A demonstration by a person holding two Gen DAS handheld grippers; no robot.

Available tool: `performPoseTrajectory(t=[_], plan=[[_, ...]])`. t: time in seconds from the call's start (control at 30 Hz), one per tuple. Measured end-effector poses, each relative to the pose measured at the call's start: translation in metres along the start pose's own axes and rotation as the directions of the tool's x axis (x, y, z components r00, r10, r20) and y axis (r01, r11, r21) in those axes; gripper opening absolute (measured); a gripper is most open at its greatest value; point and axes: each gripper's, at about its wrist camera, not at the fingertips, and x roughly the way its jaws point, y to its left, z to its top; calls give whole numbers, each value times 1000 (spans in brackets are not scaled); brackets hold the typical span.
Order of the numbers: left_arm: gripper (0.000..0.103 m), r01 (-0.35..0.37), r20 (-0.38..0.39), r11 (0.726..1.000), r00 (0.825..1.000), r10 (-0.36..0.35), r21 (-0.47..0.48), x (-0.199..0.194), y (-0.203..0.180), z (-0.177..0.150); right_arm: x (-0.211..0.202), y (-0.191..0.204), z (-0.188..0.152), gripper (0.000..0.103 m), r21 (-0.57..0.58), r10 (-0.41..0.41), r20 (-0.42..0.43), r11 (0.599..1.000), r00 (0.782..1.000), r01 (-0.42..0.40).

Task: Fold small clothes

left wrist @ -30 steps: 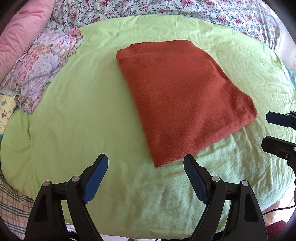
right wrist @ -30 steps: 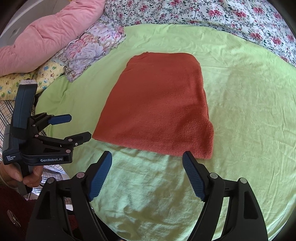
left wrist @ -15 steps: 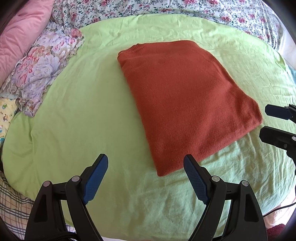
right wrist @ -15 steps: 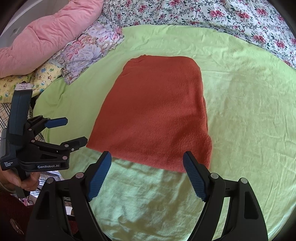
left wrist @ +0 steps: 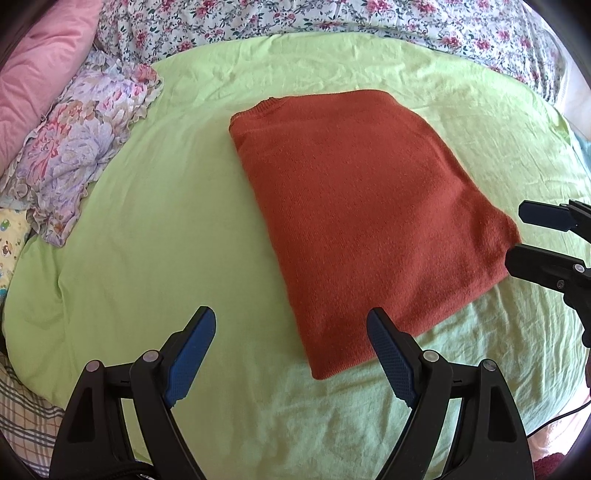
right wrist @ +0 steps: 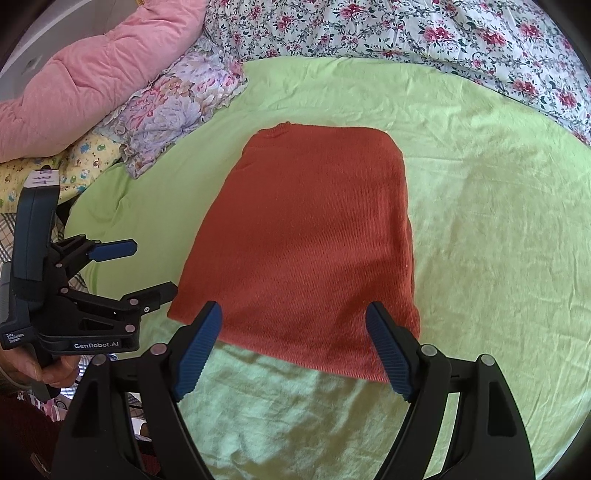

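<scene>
A rust-red knit sweater (left wrist: 365, 214) lies folded into a rough rectangle on the green sheet (left wrist: 155, 229); it also shows in the right wrist view (right wrist: 314, 240). My left gripper (left wrist: 291, 332) is open and empty, just short of the sweater's near left corner. My right gripper (right wrist: 293, 325) is open and empty, its fingertips over the sweater's near edge. The right gripper shows at the sweater's right corner in the left wrist view (left wrist: 517, 236). The left gripper shows beside the left corner in the right wrist view (right wrist: 155, 269).
A floral ruffled garment (left wrist: 77, 147) and a pink quilt (right wrist: 81, 85) lie at the far left. A rose-print bedspread (right wrist: 424, 33) runs along the back. A yellow printed cloth (right wrist: 85, 158) lies left, beside the sheet's near left edge (left wrist: 33, 369).
Both grippers have moved forward toward the sweater, so its near edge now lies between or at their fingertips. Both stay open. The sweater has not moved.
</scene>
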Motion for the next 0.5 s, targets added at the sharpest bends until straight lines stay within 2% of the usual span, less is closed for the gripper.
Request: performPoseTrajectory(t=[0.5], plan=[[85,2,-9,1000,1000,-3,-13,8,4,9,9,-4,6,81,1,8,-16,1000,1000,-8]])
